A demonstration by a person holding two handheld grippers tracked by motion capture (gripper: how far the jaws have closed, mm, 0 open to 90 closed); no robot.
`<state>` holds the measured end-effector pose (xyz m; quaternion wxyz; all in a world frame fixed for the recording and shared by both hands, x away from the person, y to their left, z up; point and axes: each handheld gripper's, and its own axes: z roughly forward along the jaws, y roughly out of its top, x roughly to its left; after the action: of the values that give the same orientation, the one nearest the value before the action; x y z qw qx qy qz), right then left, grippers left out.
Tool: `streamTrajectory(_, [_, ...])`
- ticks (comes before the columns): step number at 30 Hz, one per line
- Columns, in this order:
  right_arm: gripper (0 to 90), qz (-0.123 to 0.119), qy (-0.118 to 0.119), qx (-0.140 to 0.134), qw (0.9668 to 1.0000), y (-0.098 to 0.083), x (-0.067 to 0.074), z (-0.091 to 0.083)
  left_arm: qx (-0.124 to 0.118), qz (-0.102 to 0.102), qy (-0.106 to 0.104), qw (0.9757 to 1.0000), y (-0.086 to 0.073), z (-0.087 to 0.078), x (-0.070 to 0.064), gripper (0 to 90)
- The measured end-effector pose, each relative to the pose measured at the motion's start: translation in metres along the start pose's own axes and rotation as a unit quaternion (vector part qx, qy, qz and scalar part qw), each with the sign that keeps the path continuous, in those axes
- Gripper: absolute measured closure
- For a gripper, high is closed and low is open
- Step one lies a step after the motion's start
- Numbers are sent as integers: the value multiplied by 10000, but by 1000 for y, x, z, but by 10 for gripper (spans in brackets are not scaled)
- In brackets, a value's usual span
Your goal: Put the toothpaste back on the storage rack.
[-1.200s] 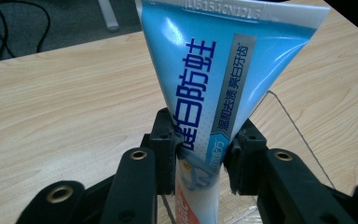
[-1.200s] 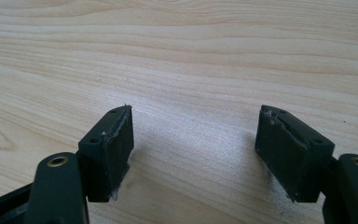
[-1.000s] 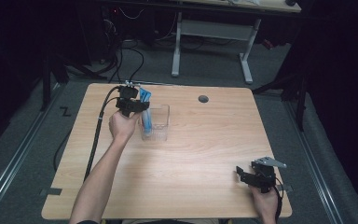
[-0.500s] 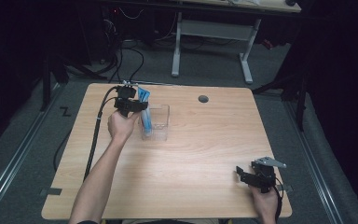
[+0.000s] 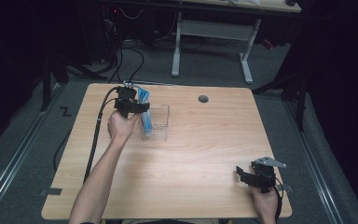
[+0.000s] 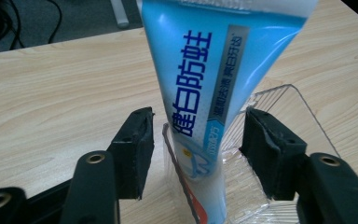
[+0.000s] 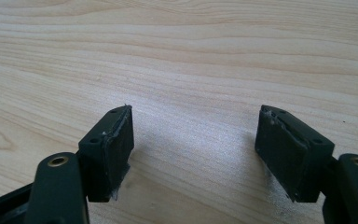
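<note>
left gripper (image 6: 196, 140) parted, toothpaste tube (image 6: 205, 84) lettering legible

Toothpaste tube (image 6: 205, 93), centre of the left gripper view: large dark blue Chinese characters down its light blue face, reading 健白防蛀. Beside them, a grey strip with smaller white characters, too small to read reliably. No other legible text.

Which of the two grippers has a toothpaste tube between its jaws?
The left gripper: the blue toothpaste tube stands between its open jaws, in the clear box. The right gripper has bare table between its jaws.
</note>
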<state>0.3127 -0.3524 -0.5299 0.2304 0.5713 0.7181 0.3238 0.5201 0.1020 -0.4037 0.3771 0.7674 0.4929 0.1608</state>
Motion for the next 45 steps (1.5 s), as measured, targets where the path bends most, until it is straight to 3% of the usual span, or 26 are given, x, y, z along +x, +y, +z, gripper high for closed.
streamTrajectory(30, [281, -10, -8, -3, 10000, 0, 0, 0, -505, 151, 76, 9986, -5, -37, 4, 408])
streamTrajectory(45, [283, -20, -16, -3, 10000, 0, 0, 0, -638, 81, 88, 9979, -13, -52, 12, 407])
